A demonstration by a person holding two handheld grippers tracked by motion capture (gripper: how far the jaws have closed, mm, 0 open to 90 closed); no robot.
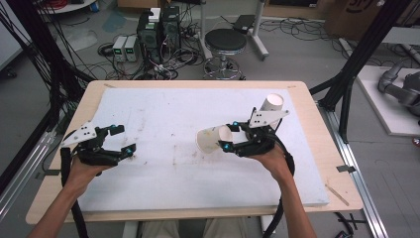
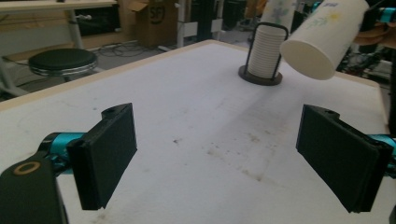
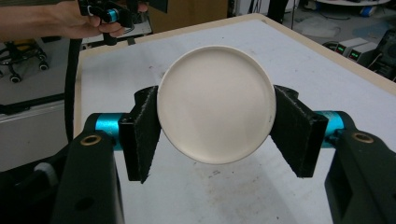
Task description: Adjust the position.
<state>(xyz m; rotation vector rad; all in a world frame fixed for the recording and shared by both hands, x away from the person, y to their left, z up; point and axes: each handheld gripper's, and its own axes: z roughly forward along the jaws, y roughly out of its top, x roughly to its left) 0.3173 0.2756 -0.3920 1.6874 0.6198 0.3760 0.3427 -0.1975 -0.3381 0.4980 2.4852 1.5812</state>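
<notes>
Above mat [image 1: 163, 163], right of centre — cup [image 1: 214, 140] held on its side, off the surface, clamped in right gripper [image 1: 229, 137], jaws pressed on both walls. Left gripper [image 1: 124, 140] near left edge, jaws wide apart w/ nothing between. Far right corner: cup stack [image 2: 265, 53] in holder — well apart from held cup.

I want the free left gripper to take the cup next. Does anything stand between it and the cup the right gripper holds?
Nothing visible does. The left gripper is open with bare white mat between it and the paper cup, held off the table in the right gripper. The cup stack stands farther back, off that line.
</notes>
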